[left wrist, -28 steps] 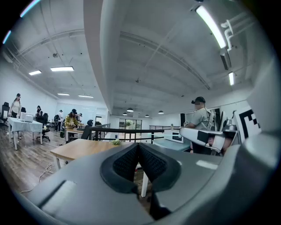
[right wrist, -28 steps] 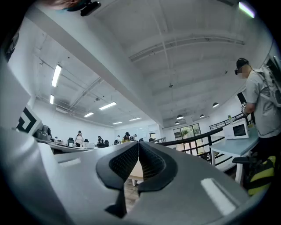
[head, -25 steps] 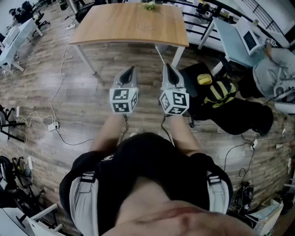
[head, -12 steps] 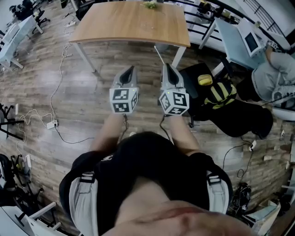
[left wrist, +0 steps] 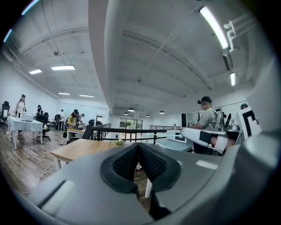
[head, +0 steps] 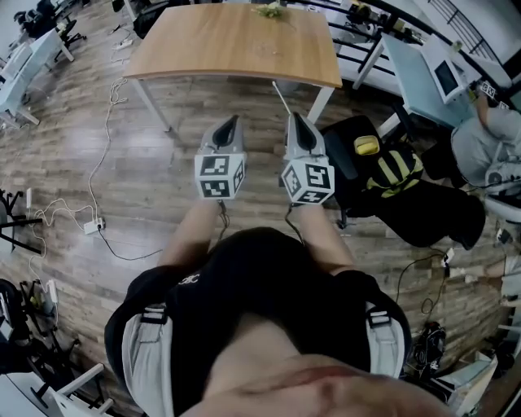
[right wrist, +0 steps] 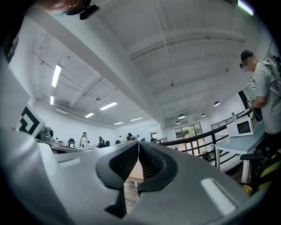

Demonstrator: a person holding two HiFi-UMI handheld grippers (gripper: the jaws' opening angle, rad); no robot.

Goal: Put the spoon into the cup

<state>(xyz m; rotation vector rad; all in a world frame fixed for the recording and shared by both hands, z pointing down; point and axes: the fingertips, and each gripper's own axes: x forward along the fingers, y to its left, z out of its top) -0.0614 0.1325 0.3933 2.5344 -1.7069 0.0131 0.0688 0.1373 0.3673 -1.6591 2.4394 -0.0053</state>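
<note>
No spoon or cup can be made out in any view. I hold both grippers level and side by side over the wooden floor, pointing at a wooden table point(head: 232, 45). The left gripper point(head: 231, 123) is shut, its pads meeting with nothing between them point(left wrist: 138, 145). My right gripper point(head: 294, 119) is likewise shut and holds nothing point(right wrist: 138, 143). A small green plant point(head: 266, 10) lies at the table's far edge and also shows in the left gripper view point(left wrist: 118, 142).
A black chair with a yellow-and-black bag point(head: 391, 173) stands right of the grippers. Cables point(head: 98, 220) trail on the floor at left. A pale blue desk point(head: 419, 73) is at the right, with a person point(head: 488, 130) beside it. Railings run behind the table.
The table and the chair with the bag have shifted slightly lower and rightward in the head view as I step forward. Both grippers keep the same shut pose.
</note>
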